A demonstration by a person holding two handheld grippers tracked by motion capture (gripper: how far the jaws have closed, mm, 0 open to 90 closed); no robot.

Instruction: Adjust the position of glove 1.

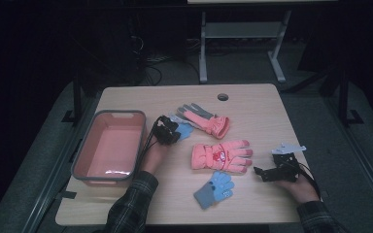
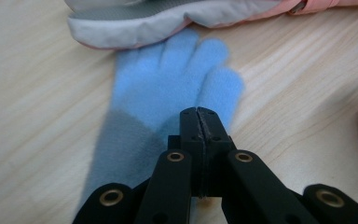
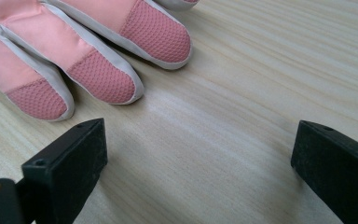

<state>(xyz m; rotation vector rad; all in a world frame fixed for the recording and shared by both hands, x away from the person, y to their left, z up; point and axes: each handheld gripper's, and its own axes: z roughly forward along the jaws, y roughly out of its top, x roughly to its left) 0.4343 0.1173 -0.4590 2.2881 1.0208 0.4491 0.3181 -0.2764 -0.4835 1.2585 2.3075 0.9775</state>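
My left claw (image 2: 199, 112) is clamped shut over the blue knit glove (image 2: 168, 84) lying just right of the pink bin (image 1: 109, 145) on the worktop (image 1: 257, 107), it's light and floppy so pinching the cuff-side fleece seems best, right claw (image 3: 198, 154) wide open.

The blue glove (image 2: 168, 88) lies partly hidden under the closed jaws, its fingertips tucked beneath the grey-palmed glove (image 2: 168, 18).

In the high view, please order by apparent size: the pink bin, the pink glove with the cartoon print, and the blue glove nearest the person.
1. pink bin, clearly largest.
2. pink glove with the cartoon print.
3. blue glove nearest the person, smallest.
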